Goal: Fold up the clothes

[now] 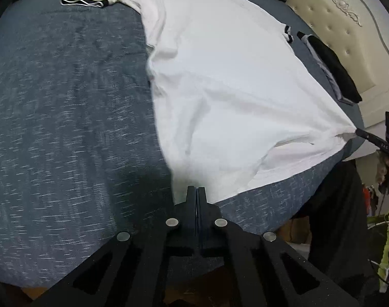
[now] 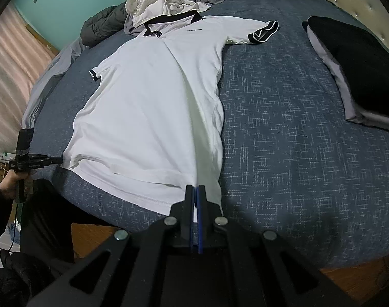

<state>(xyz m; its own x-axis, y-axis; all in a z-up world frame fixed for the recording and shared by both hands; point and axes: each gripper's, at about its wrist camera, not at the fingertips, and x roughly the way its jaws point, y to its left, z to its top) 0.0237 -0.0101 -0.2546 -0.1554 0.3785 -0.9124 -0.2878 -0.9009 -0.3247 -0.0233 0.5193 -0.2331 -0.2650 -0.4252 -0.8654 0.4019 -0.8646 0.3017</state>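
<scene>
A white polo shirt with black collar and sleeve trim lies face up on the blue bed cover, collar at the far end. My left gripper is shut on the near hem at the shirt's left corner; the right wrist view shows the left gripper pinching that corner. My right gripper is shut on the hem at the shirt's right corner, and a taut ridge of cloth runs from it toward the collar. In the left wrist view the right gripper pulls that corner to a point.
A folded black and grey garment lies on the bed to the right, near the padded headboard. A heap of light clothes and a dark duvet sit beyond the collar. The bed's near edge drops to a wooden floor.
</scene>
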